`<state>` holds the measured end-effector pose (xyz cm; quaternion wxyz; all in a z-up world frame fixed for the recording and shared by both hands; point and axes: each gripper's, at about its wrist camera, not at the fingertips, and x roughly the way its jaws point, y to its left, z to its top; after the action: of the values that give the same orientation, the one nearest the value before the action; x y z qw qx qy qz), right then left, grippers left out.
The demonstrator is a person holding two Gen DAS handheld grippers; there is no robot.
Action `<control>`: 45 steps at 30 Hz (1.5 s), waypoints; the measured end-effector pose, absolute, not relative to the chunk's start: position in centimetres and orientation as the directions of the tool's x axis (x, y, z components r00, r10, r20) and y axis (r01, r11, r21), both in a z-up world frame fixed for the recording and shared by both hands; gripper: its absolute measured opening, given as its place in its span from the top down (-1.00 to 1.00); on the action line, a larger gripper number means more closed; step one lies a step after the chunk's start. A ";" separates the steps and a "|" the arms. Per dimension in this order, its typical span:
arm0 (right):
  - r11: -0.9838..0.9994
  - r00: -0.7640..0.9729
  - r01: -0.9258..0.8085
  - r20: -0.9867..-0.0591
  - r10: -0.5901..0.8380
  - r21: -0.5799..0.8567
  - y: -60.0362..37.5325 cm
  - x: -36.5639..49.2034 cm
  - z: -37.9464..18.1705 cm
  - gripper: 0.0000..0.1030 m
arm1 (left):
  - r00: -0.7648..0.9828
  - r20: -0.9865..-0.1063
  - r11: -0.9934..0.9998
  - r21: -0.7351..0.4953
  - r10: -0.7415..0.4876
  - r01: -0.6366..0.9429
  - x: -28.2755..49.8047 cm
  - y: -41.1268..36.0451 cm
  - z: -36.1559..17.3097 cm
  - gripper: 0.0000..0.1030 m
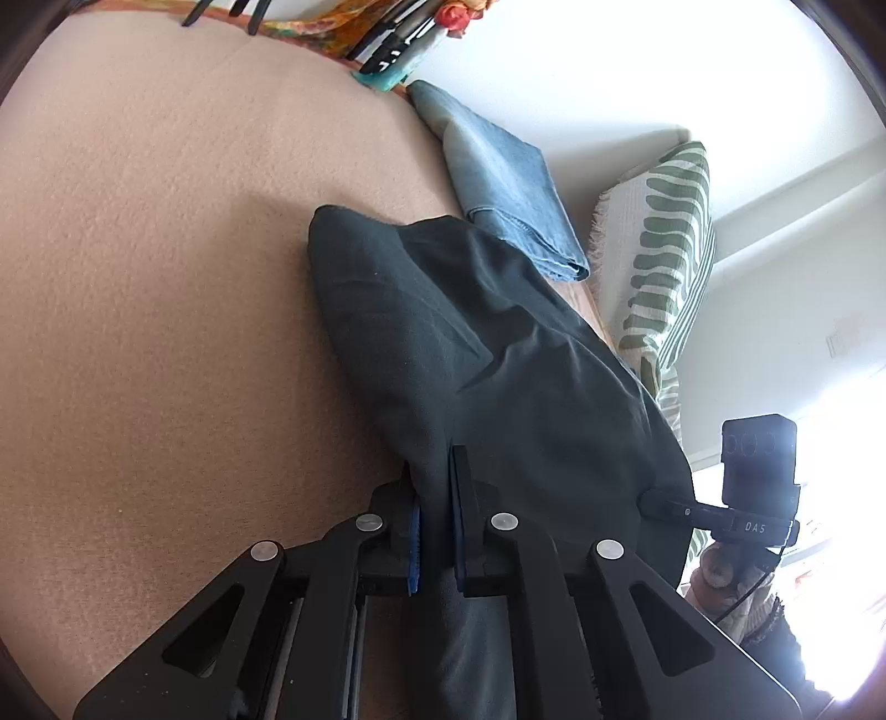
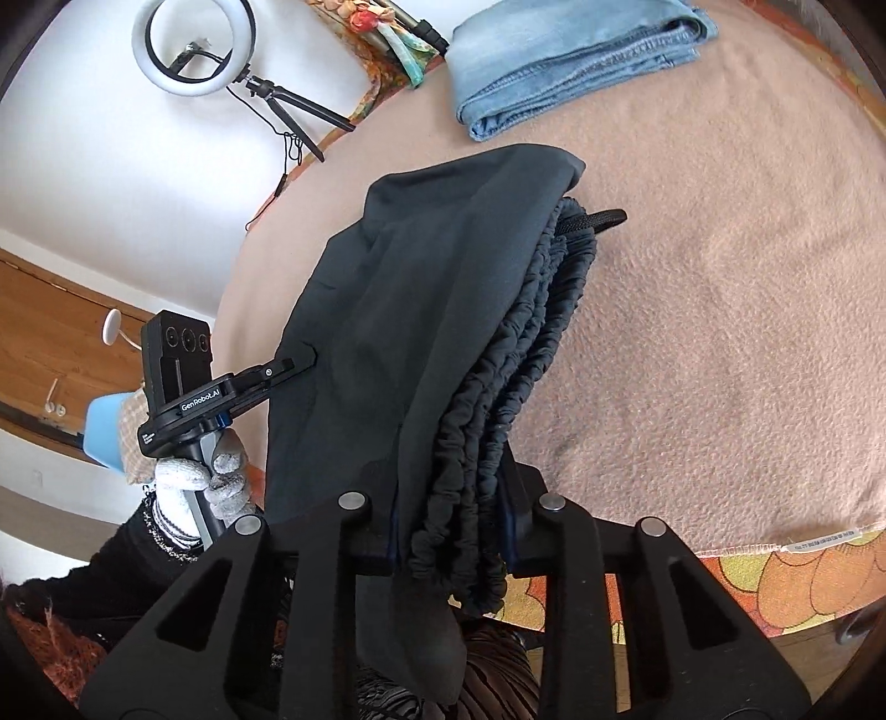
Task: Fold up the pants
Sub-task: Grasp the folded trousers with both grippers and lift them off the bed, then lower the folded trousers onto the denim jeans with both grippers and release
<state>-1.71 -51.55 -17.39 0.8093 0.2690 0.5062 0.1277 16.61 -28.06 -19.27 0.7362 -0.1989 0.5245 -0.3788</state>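
Note:
Dark grey pants [image 1: 498,343] lie bunched on the beige blanket [image 1: 166,277], their near end lifted between both grippers. My left gripper [image 1: 434,498] is shut on a fold of the dark fabric, which runs down between its blue pads. In the right wrist view the pants [image 2: 415,304] show their gathered elastic waistband [image 2: 498,399]. My right gripper [image 2: 451,520] is shut on that waistband and the layers beside it. The left gripper's tip [image 2: 304,357] grips the pants' left edge, held by a gloved hand [image 2: 205,476]. The right gripper's tip [image 1: 650,503] meets the cloth's right edge.
Folded blue jeans [image 2: 565,61] lie at the far side of the blanket [image 2: 720,332], beyond the pants. A green-and-white patterned cloth [image 1: 664,249] hangs past the blanket's right edge. A ring light on a tripod [image 2: 194,47] stands at the far left.

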 end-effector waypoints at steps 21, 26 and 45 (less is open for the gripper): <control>0.946 0.630 -0.041 -0.727 0.273 0.321 -49.5 0.2 -6.4 0.52 | 0.261 -0.525 0.572 -0.609 -0.810 0.550 20.1 -32.1 -10.2 0.89; 0.962 0.664 -0.023 -0.715 0.218 0.272 -51.0 3.1 -4.5 0.52 | 0.284 -0.504 0.563 -0.576 -0.816 0.593 22.7 -34.5 -8.1 0.89; 0.992 0.720 0.069 -0.694 0.021 0.101 -57.9 16.3 -3.0 0.52 | 0.335 -0.512 0.584 -0.467 -0.791 0.664 33.5 -44.3 -7.0 0.89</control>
<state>16.32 -57.89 -3.00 0.9253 0.0601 0.3742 -0.0132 33.55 -44.31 -7.04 0.8125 -0.0873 0.3633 -0.4476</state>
